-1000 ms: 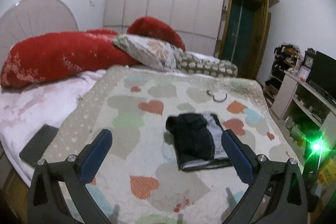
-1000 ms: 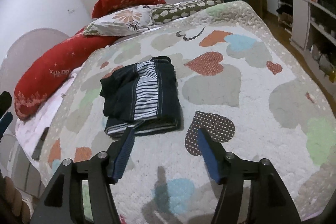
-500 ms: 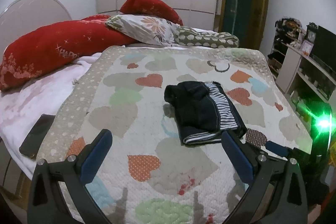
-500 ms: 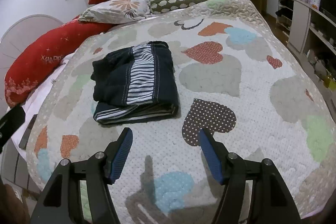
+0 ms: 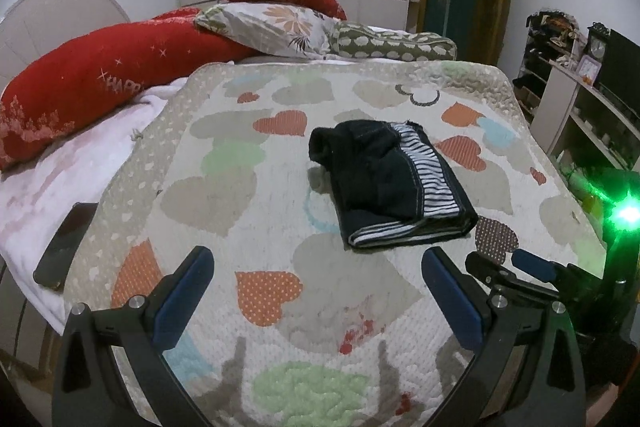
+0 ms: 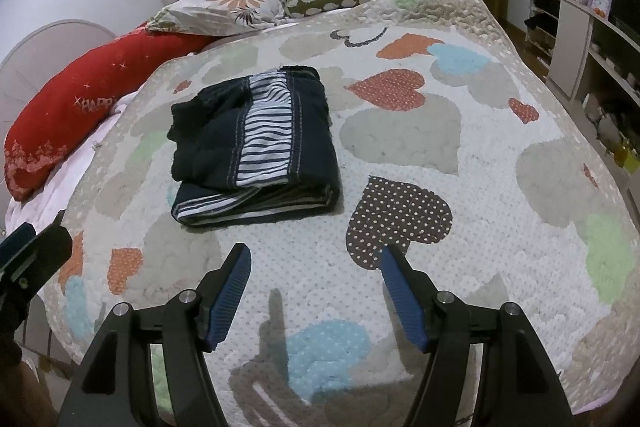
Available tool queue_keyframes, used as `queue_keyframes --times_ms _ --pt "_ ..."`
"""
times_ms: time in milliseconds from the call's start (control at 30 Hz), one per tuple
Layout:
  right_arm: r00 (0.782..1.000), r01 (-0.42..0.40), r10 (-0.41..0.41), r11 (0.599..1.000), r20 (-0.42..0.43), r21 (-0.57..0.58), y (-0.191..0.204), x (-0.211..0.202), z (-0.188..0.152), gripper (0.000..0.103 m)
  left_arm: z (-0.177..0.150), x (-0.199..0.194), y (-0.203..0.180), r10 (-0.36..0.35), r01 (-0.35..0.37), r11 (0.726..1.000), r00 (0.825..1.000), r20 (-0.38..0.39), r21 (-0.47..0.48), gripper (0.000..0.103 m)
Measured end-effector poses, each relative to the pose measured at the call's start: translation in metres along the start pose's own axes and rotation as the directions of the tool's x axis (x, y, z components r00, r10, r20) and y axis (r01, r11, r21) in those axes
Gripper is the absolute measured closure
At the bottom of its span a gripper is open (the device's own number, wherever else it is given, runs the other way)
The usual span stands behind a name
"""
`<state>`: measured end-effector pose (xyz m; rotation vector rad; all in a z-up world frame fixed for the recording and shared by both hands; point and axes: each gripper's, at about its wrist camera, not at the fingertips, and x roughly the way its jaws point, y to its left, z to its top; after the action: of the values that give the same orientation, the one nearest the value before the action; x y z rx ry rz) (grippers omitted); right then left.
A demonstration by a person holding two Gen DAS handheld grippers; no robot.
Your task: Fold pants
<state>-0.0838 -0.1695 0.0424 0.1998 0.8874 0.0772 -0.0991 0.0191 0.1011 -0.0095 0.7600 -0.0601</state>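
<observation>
While claws gape, folded pants lie beyond, untouched.

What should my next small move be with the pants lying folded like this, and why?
Probably keep both grippers clear and stop. The pants lie as a compact folded stack on the heart-print quilt, and the left gripper and right gripper are open, empty, short of them. The upper-left corner looks bunched; tuck it if neatness matters.

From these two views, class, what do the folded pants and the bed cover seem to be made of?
Folded pants: dark matte woven cloth, perhaps denim, judging by pale topstitching; striped panel looks thinner. Bed cover: quilted fabric, puckered stitching, dotted heart patches.
</observation>
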Motion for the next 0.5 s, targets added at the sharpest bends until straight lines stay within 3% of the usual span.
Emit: queue_keyframes --times_ms 500 --pt "0.998 0.036 -0.035 0.999 -0.045 0.02 -0.008 0.013 -0.006 0.031 -0.019 0.044 0.015 -0.006 0.0 0.999 0.989 -0.146 -0.042 0.0"
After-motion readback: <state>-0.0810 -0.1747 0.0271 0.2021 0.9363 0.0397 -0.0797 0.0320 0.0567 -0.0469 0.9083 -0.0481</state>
